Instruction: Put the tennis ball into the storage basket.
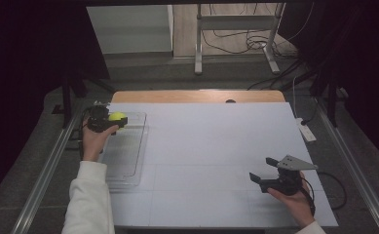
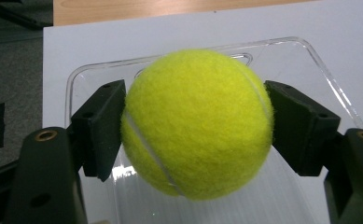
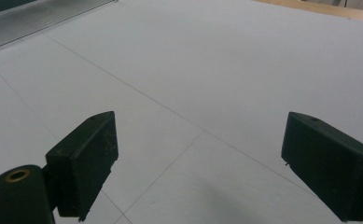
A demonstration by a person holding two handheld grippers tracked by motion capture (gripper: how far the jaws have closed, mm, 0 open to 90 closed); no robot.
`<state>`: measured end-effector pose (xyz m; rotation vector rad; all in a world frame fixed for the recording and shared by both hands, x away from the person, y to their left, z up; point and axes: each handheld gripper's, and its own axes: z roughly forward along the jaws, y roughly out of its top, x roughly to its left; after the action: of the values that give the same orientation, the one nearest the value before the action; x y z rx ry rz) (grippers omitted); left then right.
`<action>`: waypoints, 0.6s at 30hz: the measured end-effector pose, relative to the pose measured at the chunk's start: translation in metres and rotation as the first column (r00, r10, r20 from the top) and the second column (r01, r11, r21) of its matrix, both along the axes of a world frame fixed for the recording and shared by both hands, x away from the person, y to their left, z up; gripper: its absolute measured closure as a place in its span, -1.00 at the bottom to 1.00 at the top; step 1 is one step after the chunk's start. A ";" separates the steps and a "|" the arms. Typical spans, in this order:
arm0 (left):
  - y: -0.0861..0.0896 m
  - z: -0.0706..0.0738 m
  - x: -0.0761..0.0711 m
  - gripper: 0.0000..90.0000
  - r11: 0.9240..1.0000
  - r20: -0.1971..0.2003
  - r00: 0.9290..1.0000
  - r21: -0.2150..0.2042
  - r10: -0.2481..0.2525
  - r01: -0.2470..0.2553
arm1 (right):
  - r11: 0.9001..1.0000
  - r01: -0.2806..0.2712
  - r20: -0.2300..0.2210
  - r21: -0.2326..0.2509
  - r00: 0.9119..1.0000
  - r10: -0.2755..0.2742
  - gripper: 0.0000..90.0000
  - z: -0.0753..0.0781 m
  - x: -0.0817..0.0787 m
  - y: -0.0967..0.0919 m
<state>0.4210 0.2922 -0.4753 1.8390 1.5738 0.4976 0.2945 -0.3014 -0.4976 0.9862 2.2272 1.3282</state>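
A yellow-green tennis ball sits clamped between both black pads of my left gripper. In the high view the ball and the left gripper hang over the far end of a clear plastic tray on the table's left side. The tray's rounded far rim shows behind the ball. My right gripper hovers low over the white table near the front right, jaws wide apart. Nothing lies between its two black pads, just bare white surface.
The white table top has a wooden strip along its far edge. A white power strip lies at the right edge. Metal rails run along both sides, and a frame with cables stands on the floor beyond.
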 end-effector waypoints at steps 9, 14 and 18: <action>-0.002 -0.004 0.002 -0.41 1.000 -0.046 0.999 0.031 0.004 -0.002 | 1.000 0.000 0.001 0.001 1.000 0.000 -0.75 0.000 0.000 0.000; -0.003 -0.007 0.003 -0.41 0.999 -0.065 0.998 0.044 0.003 0.000 | 1.000 0.002 -0.001 -0.003 1.000 -0.002 -0.75 0.000 0.000 0.000; -0.004 -0.011 0.006 -0.41 0.998 -0.096 0.995 0.059 0.005 0.001 | 1.000 0.000 -0.001 -0.001 1.000 0.000 -0.75 0.000 0.000 0.000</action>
<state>0.4266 0.2877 -0.4862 1.9316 1.6404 0.4667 0.2944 -0.3011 -0.4979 0.9872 2.2282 1.3267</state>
